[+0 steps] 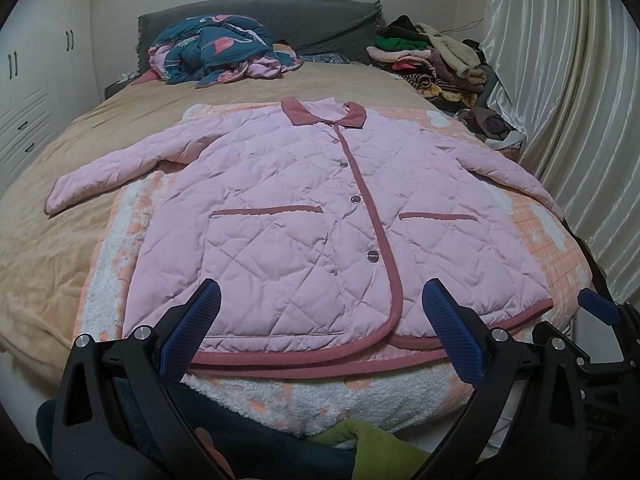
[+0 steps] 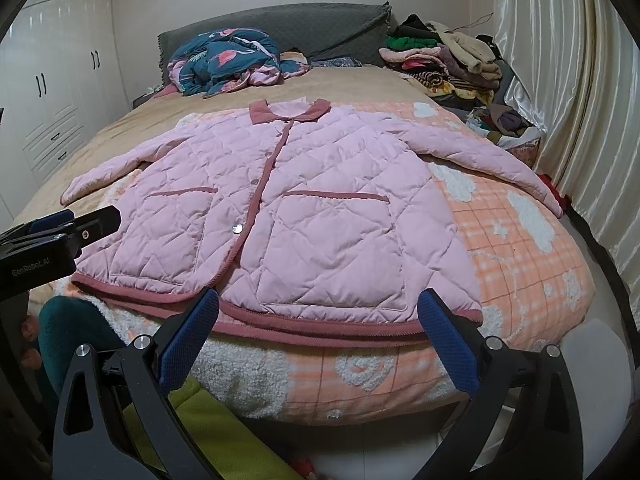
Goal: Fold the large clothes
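Hovering level, both grippers [image 1: 320, 300] [image 2: 318, 308] gape before jacket [image 1: 304, 216].

Quilted matt cloth jacket [image 1: 304, 216] on fleecy blanket [image 1: 320, 396]; glossy curtain [image 1: 560, 80].

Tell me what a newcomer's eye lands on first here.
The pink quilted jacket comes first: spread flat, front up and buttoned, sleeves out, on an orange checked blanket at the foot of the bed. Next, both grippers, left and right, open just short of its hem. At the back, a blue flamingo quilt bunched by the headboard and a clothes pile near the curtain.
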Demonstrator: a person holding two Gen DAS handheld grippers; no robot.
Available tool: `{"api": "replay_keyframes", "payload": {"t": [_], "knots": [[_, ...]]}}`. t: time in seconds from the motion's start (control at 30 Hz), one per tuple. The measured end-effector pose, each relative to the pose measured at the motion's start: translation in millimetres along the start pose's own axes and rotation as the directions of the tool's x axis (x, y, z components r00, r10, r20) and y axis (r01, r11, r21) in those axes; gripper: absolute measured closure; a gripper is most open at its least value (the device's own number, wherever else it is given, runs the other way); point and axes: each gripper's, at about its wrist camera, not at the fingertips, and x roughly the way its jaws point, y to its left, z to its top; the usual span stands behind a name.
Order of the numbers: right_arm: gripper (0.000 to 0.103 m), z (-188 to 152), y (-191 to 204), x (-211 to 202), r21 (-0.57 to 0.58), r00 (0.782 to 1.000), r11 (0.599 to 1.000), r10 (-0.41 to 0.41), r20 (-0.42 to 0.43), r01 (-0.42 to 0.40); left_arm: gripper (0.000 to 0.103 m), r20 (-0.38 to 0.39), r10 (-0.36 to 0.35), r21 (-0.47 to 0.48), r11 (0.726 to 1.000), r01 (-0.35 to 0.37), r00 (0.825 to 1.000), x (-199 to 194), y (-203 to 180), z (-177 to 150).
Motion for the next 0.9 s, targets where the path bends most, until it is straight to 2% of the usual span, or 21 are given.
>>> {"api": "replay_keyframes", "payload": {"t": [0.9], "knots": [[0.004, -0.2, 1.0, 0.6, -0.002, 1.0, 1.0, -0.001, 0.0, 0.001, 0.009, 0.004, -0.003, 0.0, 1.0, 0.003, 1.0, -4.4, -7.4, 7.1]]}}
